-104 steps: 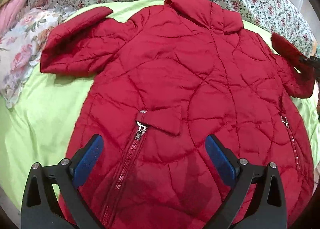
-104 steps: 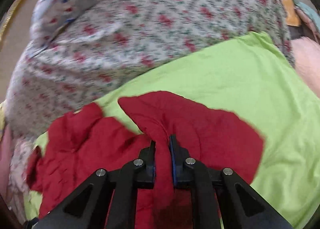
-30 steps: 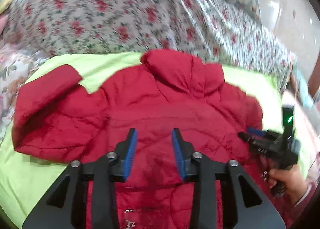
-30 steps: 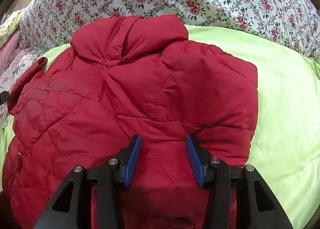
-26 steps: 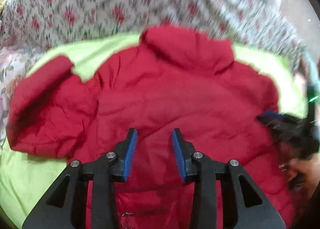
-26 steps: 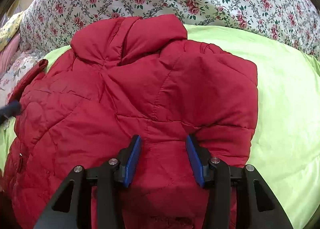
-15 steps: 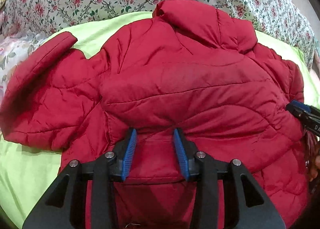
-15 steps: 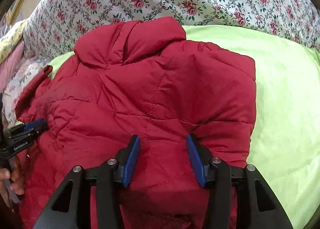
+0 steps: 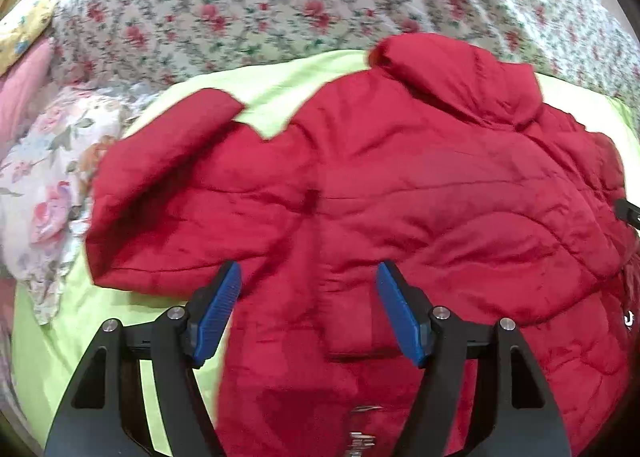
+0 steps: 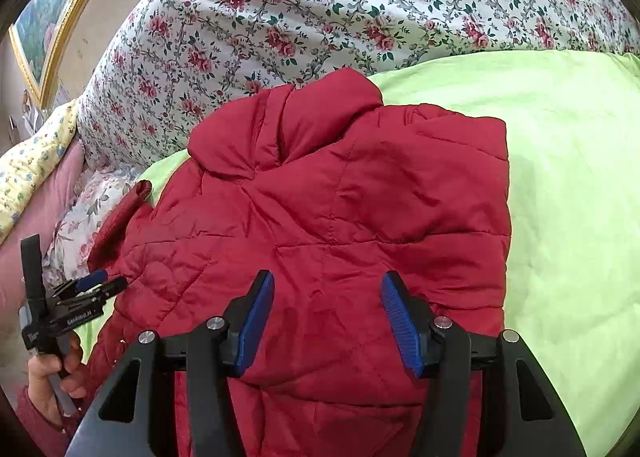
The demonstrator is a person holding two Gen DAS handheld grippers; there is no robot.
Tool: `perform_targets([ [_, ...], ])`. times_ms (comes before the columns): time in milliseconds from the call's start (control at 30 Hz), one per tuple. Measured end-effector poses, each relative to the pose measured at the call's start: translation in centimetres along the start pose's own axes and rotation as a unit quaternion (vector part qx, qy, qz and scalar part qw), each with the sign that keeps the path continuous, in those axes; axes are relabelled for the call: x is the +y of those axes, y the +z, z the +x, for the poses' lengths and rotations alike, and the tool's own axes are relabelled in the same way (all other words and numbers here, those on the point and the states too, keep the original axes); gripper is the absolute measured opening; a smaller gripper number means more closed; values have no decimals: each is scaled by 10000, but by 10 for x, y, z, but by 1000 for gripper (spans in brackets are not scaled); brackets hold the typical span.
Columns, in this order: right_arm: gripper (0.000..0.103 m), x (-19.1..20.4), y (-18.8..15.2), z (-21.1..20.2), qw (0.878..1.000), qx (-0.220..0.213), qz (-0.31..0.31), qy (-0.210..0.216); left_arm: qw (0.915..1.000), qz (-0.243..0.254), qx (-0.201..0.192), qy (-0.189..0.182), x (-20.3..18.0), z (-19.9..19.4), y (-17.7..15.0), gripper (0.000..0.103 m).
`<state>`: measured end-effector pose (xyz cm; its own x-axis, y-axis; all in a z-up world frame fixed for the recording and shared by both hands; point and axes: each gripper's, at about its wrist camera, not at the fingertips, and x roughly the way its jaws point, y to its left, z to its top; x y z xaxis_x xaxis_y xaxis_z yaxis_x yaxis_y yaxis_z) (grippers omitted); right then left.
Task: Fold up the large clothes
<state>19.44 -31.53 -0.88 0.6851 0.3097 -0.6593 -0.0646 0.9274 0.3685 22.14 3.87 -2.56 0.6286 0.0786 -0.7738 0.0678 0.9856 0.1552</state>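
Your red quilted jacket lies spread on the lime-green sheet of the bed, filling the centre of both wrist views, its collar toward the top of the frame against the floral duvet. In the right wrist view one sleeve is folded in over the body, leaving a straight edge along the jacket's right side. In the left wrist view the other sleeve reaches out toward the left of the frame, near a floral pillow.

Your left tongs are opening over the jacket at the bottom of the frame; the blue pads stand clear of the fabric and grasp nothing. Your right tongs are opening too, released, with red fabric below them but not pinched. The left tongs also show at the lower left of the right wrist view, beside the jacket's edge.
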Motion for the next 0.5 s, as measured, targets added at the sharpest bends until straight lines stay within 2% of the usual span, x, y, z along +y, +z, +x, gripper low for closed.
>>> perform_targets([
  [133, 59, 5, -3, -2, 9999, 85, -51, -59, 9988, -60, -26, 492, 23, 5, 8, 73],
  [267, 59, 14, -6, -9, 9999, 163, -45, -29, 9934, -52, -127, 1138, 48, 14, 18, 79],
  [300, 62, 18, -7, -12, 9998, 176, -70, -15, 9914, -81, -149, 1300, 58, 17, 23, 79],
  [500, 67, 50, -20, -30, 9982, 318, -352, 355, 9828, -44, -296, 1823, 84, 36, 49, 87],
])
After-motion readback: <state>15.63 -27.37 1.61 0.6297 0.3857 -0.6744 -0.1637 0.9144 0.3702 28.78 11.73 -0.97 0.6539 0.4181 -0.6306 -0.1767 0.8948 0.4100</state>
